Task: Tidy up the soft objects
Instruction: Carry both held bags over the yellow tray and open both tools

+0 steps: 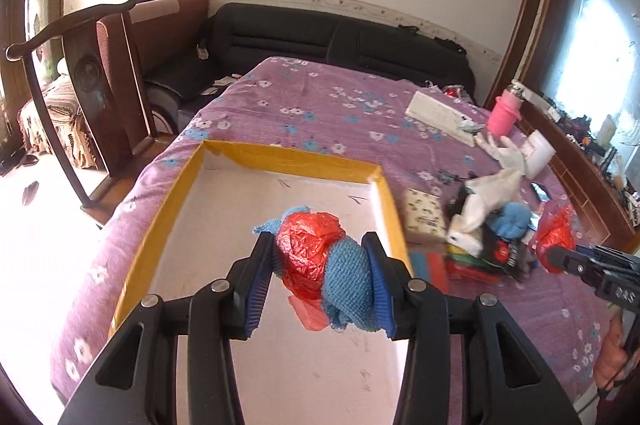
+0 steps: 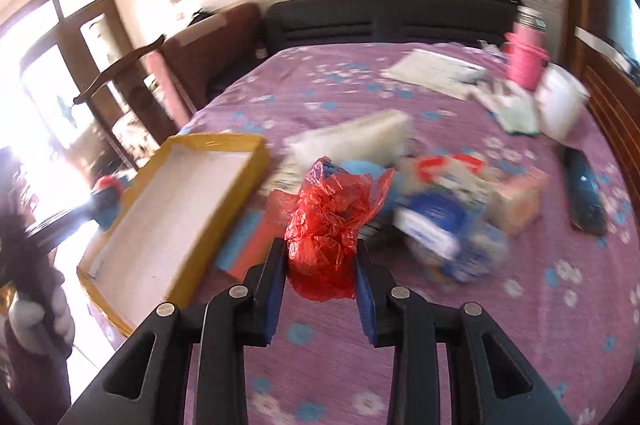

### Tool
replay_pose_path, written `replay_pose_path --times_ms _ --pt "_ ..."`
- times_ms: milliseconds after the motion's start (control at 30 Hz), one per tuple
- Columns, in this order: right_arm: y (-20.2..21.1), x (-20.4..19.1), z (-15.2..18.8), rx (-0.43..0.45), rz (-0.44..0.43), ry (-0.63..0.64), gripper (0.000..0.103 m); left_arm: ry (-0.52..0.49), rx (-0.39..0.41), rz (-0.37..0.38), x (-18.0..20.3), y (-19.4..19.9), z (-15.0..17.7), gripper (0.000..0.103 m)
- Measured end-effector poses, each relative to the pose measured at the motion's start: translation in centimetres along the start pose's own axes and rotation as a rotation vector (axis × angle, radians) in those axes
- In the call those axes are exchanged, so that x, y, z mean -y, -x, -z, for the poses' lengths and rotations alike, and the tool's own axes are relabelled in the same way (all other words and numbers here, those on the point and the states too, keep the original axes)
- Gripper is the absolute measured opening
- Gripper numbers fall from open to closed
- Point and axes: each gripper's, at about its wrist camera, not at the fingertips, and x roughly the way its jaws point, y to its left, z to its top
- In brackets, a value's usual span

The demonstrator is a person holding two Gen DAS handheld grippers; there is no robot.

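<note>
Closest in, the left gripper [image 1: 320,265] is clamped on a bundle, a blue knitted cloth [image 1: 347,285] wrapped up with a crinkly red plastic bag [image 1: 306,245], and it's hanging over the white inside of a shallow box [image 1: 160,225] with a yellow rim. The right gripper [image 2: 320,265] is squeezing a second red bag [image 2: 326,225], scrunched into a ball, held up off the purple flowered bedspread [image 2: 440,345]. From the left gripper's view that right gripper sits out at about 3 o'clock with its red wad. From the right one, the box lies at about 9 o'clock. Just past the box, at roughly 2 o'clock from the left gripper, there's a messy pile [image 1: 480,225] on the bedspread: white plastic, something blue, boxes and packets, too blurred to sort out. Farther back at 1 o'clock are a white glove [image 1: 506,149], a flat white box [image 1: 436,113] and a pink bottle [image 1: 505,115]. Beyond the bed there's a dark sofa [image 1: 320,37] against the wall and a wooden chair [image 1: 100,97] off at 10 o'clock.
</note>
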Motion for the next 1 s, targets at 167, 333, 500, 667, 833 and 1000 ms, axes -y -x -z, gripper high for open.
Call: replay_pose_path --times_ms 167,333,500,667,833,1000 --pt "-5.0 -4.8 -2.8 -0.067 -0.086 0.033 0.034 0.065 -0.095 0.034 -2.7 -5.1 -2.3 0.044" --pt "-11.1 -8.8 -5.6 -0.133 -0.086 0.087 0.035 0.119 -0.159 0.059 -4.5 -9.7 -3.9 0.044" --pt "-15.7 -10.1 -7.3 -0.179 -0.053 0.083 0.035 0.152 -0.171 0.025 -5.5 -12.3 -4.8 0.048" --pt "-17.5 -10.6 -8.1 -0.162 0.014 0.09 0.042 0.221 -0.171 0.044 -6.8 -12.5 -5.0 0.071" --pt "-16.4 -10.0 -8.5 -0.129 0.02 0.088 0.052 0.249 -0.151 0.05 -7.6 -11.3 -4.9 0.075" --pt "-12.1 -7.5 -7.9 -0.07 0.03 0.075 0.053 0.246 -0.13 0.059 -6.6 -9.1 -4.4 0.075"
